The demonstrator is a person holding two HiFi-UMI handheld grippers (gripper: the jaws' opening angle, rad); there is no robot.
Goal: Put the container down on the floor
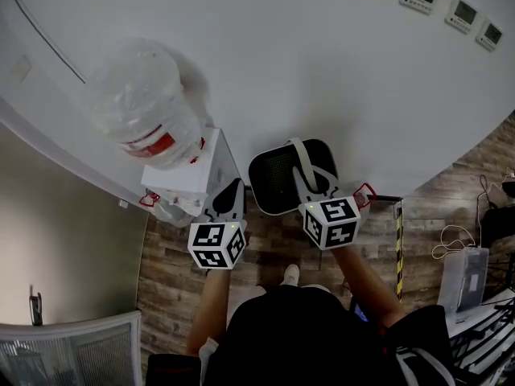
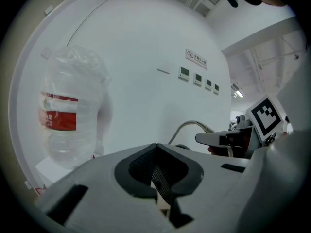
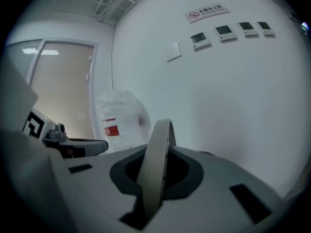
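R gripper (image 1: 315,188) jaws clamped on pale grey arched handle (image 3: 156,164) of black round mesh container (image 1: 273,179), close to white wall (image 1: 322,71). L gripper (image 1: 232,190) jaws together, nothing seen held, just beside white dispenser box (image 1: 193,175).

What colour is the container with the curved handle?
Black container, with a pale grey handle; clearest in the head view.

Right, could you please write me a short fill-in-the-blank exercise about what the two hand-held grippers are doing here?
1. The right hand-held gripper is shut on the ____ of the black container.
2. The left hand-held gripper is shut and holds ____.
3. The water jug by the wall carries a ____ label.
Missing words: handle; nothing; red.
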